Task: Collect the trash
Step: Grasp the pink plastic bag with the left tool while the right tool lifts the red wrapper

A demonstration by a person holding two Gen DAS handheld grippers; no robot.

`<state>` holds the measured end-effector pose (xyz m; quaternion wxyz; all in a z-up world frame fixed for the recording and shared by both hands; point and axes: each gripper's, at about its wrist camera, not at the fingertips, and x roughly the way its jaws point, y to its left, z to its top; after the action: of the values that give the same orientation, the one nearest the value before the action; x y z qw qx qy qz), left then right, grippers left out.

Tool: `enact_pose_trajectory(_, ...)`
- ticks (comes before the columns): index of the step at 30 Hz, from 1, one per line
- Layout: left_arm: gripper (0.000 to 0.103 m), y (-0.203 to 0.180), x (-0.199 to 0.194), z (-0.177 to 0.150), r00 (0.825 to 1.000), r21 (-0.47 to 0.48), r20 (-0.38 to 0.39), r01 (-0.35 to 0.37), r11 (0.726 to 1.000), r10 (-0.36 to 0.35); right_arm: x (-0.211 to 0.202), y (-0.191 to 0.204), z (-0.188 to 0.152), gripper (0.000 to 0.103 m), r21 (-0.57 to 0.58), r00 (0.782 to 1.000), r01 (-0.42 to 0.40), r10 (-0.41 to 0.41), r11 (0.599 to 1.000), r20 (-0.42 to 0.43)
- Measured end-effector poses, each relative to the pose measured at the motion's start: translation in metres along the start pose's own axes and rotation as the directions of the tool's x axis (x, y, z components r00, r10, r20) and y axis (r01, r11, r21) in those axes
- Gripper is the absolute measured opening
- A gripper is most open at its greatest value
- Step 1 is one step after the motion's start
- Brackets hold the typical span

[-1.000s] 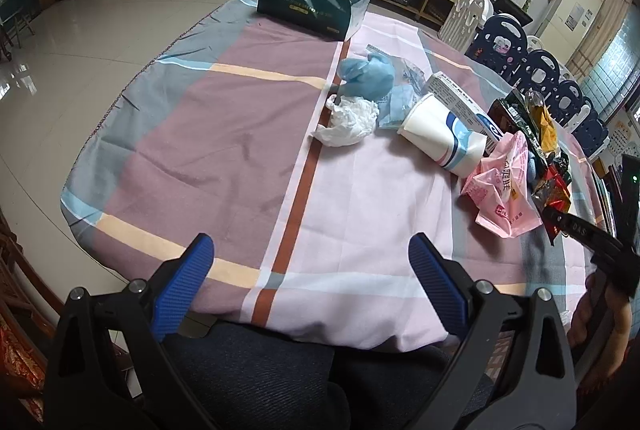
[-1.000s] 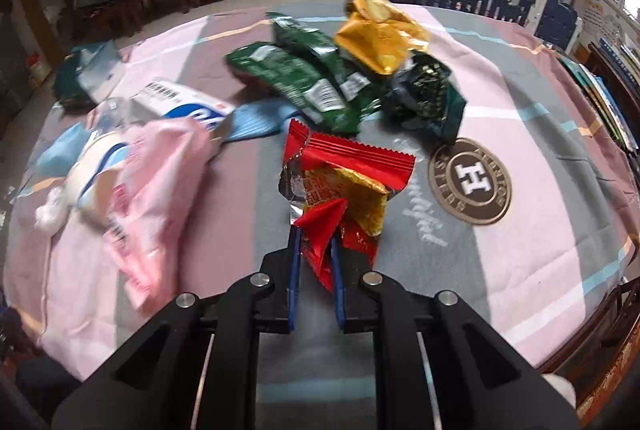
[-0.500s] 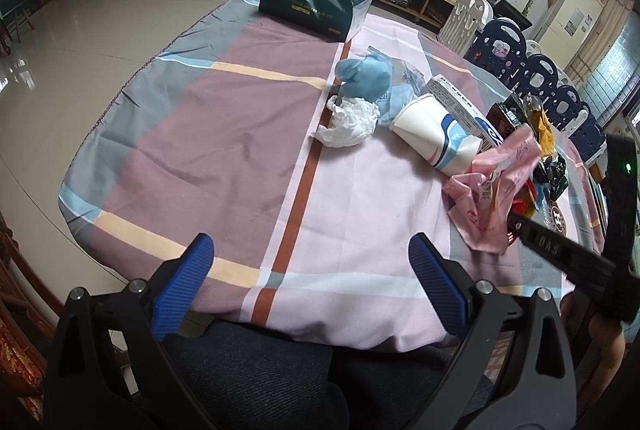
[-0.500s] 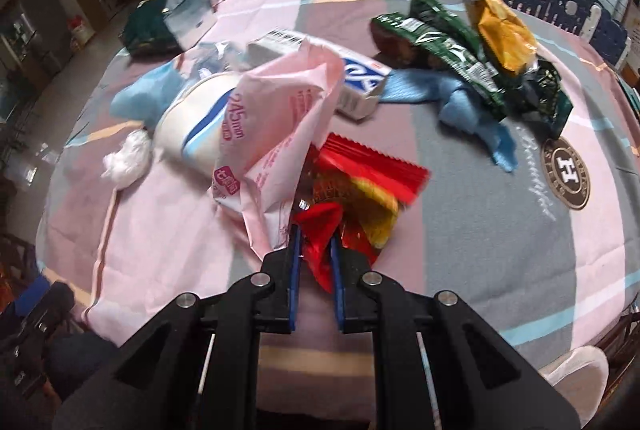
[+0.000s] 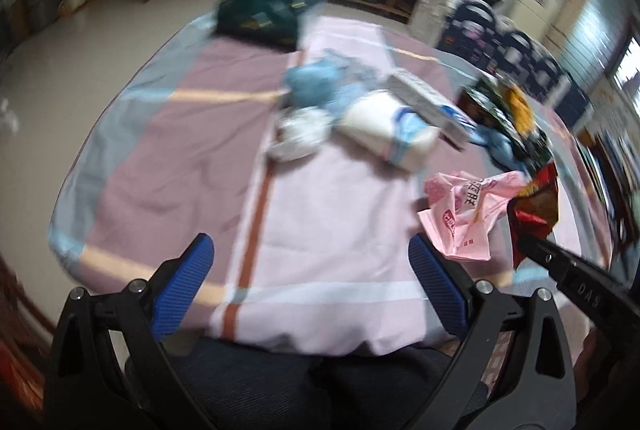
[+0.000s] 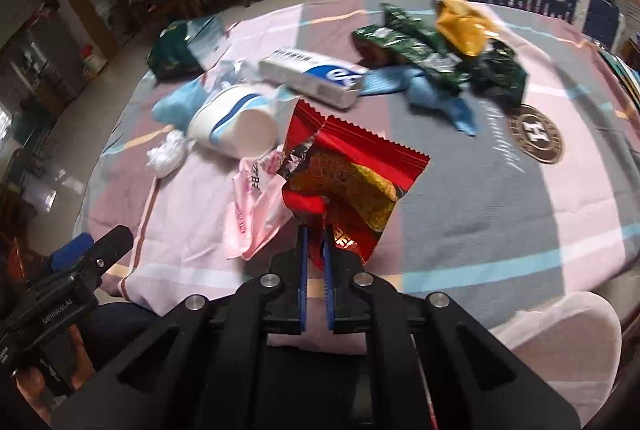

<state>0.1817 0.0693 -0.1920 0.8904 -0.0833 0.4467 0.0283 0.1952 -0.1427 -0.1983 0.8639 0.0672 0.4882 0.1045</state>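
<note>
Between right hand-held gripper (image 6: 315, 246) pads, red wrapper (image 6: 352, 182), pinched

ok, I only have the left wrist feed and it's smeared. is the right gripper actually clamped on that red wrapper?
Observer: Yes. The right gripper is shut on the red wrapper, pinching its lower corner.
Operator: Is the paper cup upright?
Observer: No. The paper cup lies on its side, mouth towards the right wrist camera.
Operator: Anything printed on the cloth near the green wrappers?
Observer: A round brown emblem on the tablecloth, beside the green wrappers.
</note>
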Motion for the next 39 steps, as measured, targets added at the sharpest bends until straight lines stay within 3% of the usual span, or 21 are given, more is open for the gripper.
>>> enact_pose_trajectory(5,0.097,-0.064,0.015,0.011,0.996,0.245,0.065,0.041,0.969,-0.058,-0.023,-0.039,-0.008,0.008,0.079,0.997,0.065,-0.069,0.995,0.044)
enact_pose_trajectory(7,0.097,-0.090,0.028,0.010,0.997,0.338,0.032,0.059,0.939,-0.074,-0.033,-0.056,-0.013,0.008,0.112,0.993,0.099,-0.106,0.989,0.060)
enact_pose_trajectory(10,0.097,-0.122,0.045,0.004,1.000,0.484,-0.018,0.009,0.875,0.000,-0.044,-0.079,-0.020,0.008,0.162,0.989,0.123,-0.135,0.979,0.063)
enact_pose_trajectory(15,0.097,-0.144,0.053,-0.001,0.996,0.588,-0.065,0.088,0.804,-0.061,-0.054,-0.098,-0.035,0.008,0.217,0.987,0.137,-0.152,0.967,0.055)
enact_pose_trajectory(17,0.092,-0.148,0.057,-0.005,0.992,0.604,-0.097,0.120,0.788,-0.077,-0.054,-0.099,-0.039,0.008,0.223,0.985,0.147,-0.163,0.964,0.056)
enact_pose_trajectory(22,0.088,-0.134,0.051,-0.001,0.973,0.540,-0.129,0.232,0.809,-0.192,-0.051,-0.096,-0.043,0.008,0.243,0.989,0.126,-0.142,0.962,0.047)
enact_pose_trajectory(24,0.095,-0.128,0.044,0.001,0.953,0.504,-0.132,0.301,0.810,-0.272,-0.052,-0.092,-0.043,0.008,0.244,0.989,0.122,-0.138,0.962,0.047)
enact_pose_trajectory(28,0.100,-0.134,0.037,0.007,0.915,0.477,-0.158,0.400,0.783,-0.371,-0.056,-0.090,-0.042,0.008,0.247,0.989,0.119,-0.138,0.962,0.059)
enact_pose_trajectory(31,0.100,-0.153,0.052,0.008,0.926,0.505,-0.216,0.377,0.776,-0.309,-0.061,-0.093,-0.042,0.008,0.261,0.987,0.128,-0.150,0.957,0.066)
enact_pose_trajectory(34,0.100,-0.164,0.076,0.011,0.934,0.510,-0.284,0.339,0.791,-0.217,-0.067,-0.097,-0.042,0.008,0.267,0.983,0.144,-0.168,0.953,0.071)
enact_pose_trajectory(35,0.092,-0.165,0.082,0.010,0.933,0.509,-0.301,0.332,0.795,-0.197,-0.068,-0.098,-0.042,0.008,0.268,0.982,0.150,-0.176,0.952,0.072)
enact_pose_trajectory(36,0.070,-0.165,0.090,0.009,0.929,0.504,-0.327,0.328,0.799,-0.175,-0.069,-0.100,-0.042,0.008,0.270,0.981,0.156,-0.182,0.950,0.073)
enact_pose_trajectory(37,0.060,-0.164,0.096,0.007,0.924,0.498,-0.350,0.325,0.804,-0.157,-0.070,-0.101,-0.043,0.008,0.274,0.980,0.159,-0.185,0.948,0.074)
enact_pose_trajectory(39,0.050,-0.160,0.098,0.008,0.921,0.481,-0.352,0.330,0.813,-0.166,-0.070,-0.104,-0.044,0.008,0.282,0.979,0.160,-0.188,0.946,0.075)
